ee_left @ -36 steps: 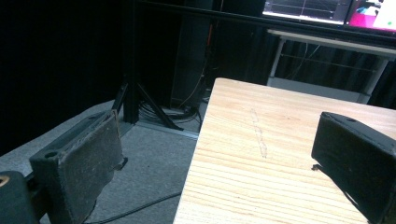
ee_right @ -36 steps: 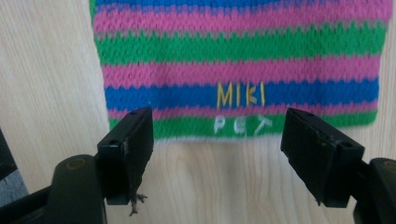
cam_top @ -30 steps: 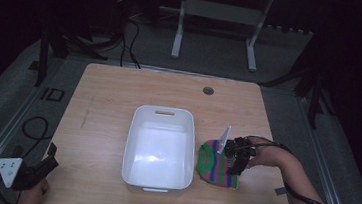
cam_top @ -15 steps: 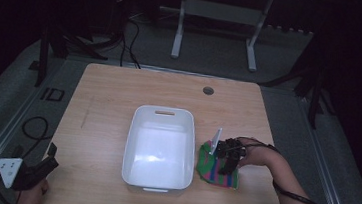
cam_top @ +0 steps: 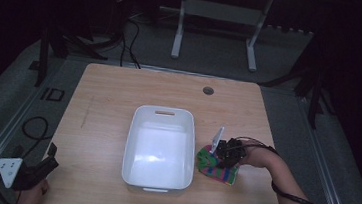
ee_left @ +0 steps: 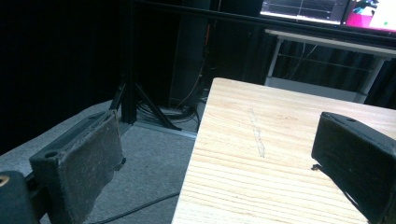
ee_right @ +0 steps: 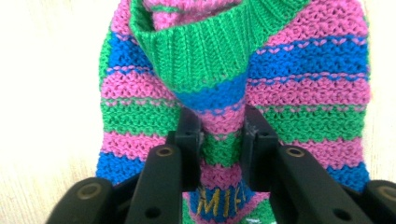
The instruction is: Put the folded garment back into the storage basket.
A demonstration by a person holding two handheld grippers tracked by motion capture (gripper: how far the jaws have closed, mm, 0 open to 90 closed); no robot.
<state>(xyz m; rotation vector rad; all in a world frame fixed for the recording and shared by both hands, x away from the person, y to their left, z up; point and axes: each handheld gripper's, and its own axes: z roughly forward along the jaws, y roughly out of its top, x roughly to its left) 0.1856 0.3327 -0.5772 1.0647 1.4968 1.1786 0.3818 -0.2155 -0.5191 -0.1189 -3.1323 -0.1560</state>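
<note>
A small knitted garment (cam_top: 211,167) striped pink, green and blue lies flat on the wooden table (cam_top: 109,100), just right of a white tub (cam_top: 164,111). In the right gripper view the garment (ee_right: 299,79) has a green ribbed collar and yellow letters near the bottom. My right gripper (ee_right: 222,130) points down onto it, its jaws pinched on a fold of the knit; from the high view this gripper (cam_top: 224,155) sits on the garment's upper right part. My left gripper (cam_top: 45,162) is held off the table's near left corner, jaws wide open (ee_left: 215,154) and holding nothing.
The white tub holds nothing. A round grommet hole (cam_top: 208,90) sits near the table's far edge. Beyond the table are a white-legged desk frame (cam_top: 216,25), tripod legs and floor cables (cam_top: 129,42). The left gripper view faces the table's left edge (ee_left: 198,140) and grey floor.
My right gripper has moved left and down across the garment toward the tub and its jaws now pinch the knit. The left gripper has stayed where it was.
</note>
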